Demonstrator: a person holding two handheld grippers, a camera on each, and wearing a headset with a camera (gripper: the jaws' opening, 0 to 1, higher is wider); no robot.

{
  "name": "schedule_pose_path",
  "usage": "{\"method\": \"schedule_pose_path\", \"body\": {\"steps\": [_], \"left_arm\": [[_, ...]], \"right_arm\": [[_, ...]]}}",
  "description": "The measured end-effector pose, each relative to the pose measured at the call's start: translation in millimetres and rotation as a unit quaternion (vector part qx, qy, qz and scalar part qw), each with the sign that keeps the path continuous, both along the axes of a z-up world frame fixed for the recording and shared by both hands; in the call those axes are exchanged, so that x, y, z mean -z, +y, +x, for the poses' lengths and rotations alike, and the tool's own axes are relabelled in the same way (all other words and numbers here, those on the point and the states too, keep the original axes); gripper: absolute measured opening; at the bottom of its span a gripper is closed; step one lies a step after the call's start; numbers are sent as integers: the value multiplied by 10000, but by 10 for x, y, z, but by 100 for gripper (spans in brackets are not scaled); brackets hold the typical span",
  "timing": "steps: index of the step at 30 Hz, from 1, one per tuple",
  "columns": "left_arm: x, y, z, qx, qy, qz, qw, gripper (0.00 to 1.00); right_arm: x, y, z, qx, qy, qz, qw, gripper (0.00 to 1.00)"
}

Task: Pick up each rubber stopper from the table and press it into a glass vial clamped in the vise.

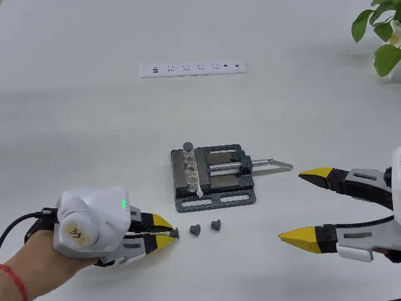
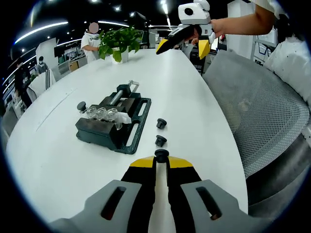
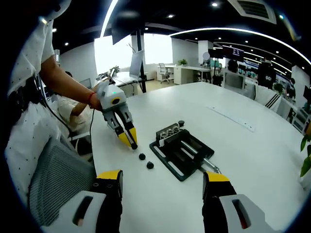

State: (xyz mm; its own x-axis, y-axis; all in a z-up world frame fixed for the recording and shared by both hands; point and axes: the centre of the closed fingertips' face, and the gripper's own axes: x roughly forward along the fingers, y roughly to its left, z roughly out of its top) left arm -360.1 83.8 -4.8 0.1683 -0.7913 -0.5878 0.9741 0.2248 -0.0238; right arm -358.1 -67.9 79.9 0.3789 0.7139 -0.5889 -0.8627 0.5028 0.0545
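White counter (image 1: 75,157) in an open office, w/ a power strip (image 1: 193,68) at the far side and a plant (image 1: 379,31) top right.

L gripper (image 1: 169,234) sits low at near left. Its fingers are pressed together on a black held stopper (image 2: 161,155), pinched right at the tips. So it's picked up but not yet at the vise.

Just right of the tips, a loose stopper (image 1: 195,230) and a second loose stopper (image 1: 215,224) lie on the counter, near each other and in front of the vise.

Vise (image 1: 216,199) is mid-counter w/ a row of vials (image 1: 190,170) clamped upright. The far-end vial carries a seated stopper (image 1: 187,146). The rest look open: abt three, going by the left gripper view, though the glass is hard to count.

R gripper (image 1: 290,205) is at right, fingers spread wide w/ nothing between them, well apart from the vise.

Progress, as I judge it:
- 1 vial plugged
- 1 stopper in hand, to be carried over and pressed in
- 2 more to pick up and seat

Roughly a quarter done.
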Motion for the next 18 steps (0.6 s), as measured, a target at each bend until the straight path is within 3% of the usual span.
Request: {"method": "schedule_pose_path", "body": {"steps": [9, 18], "left_arm": [[-280, -34, -28, -198, 11, -369, 9991, 4], [-584, -79, -88, -301, -85, -638, 9975, 4]], "right_arm": [[-66, 120, 11, -169, -56, 9, 9998, 64], [-141, 301, 2, -430, 0, -30, 9991, 62]]}}
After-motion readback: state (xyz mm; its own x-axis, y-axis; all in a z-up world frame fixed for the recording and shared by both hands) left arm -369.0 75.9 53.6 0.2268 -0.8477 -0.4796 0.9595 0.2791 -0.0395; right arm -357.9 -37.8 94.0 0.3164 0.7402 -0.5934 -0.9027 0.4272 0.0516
